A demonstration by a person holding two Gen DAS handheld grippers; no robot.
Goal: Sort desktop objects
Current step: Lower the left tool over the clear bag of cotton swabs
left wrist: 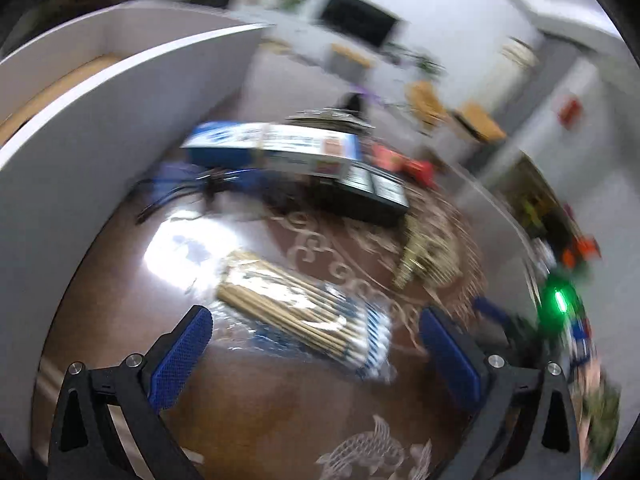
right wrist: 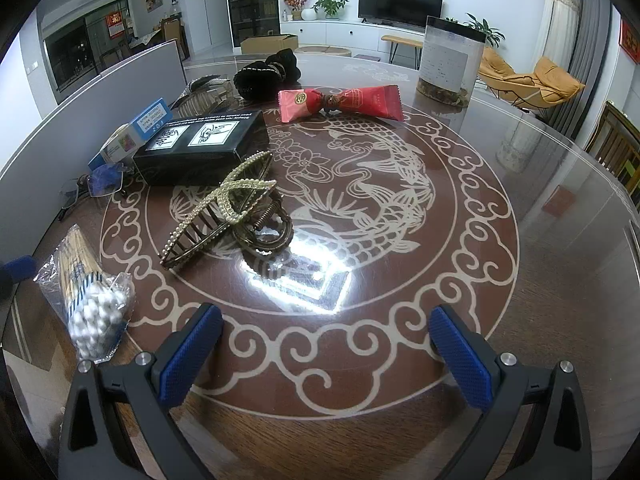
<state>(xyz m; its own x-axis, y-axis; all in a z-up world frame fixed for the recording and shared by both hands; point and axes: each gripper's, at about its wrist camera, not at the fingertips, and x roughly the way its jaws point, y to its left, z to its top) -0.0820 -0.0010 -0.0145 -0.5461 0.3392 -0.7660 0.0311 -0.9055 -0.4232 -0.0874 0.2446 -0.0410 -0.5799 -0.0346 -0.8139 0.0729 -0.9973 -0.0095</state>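
Note:
A clear bag of cotton swabs (left wrist: 304,320) lies on the brown table just ahead of my open, empty left gripper (left wrist: 316,336); it also shows in the right wrist view (right wrist: 88,292) at the left. My right gripper (right wrist: 326,334) is open and empty above the table's fish pattern. Ahead of it lie a gold hair claw (right wrist: 228,216), a black box (right wrist: 200,148), a blue-and-white box (right wrist: 134,130), glasses (right wrist: 100,184), a red candy wrapper (right wrist: 340,102) and a black scrunchie (right wrist: 266,72). The left wrist view is blurred.
A white open bin (left wrist: 80,128) stands at the table's left edge; its wall shows in the right wrist view (right wrist: 80,112). A clear jar (right wrist: 450,58) stands at the far right. The round table's rim (right wrist: 600,184) curves along the right.

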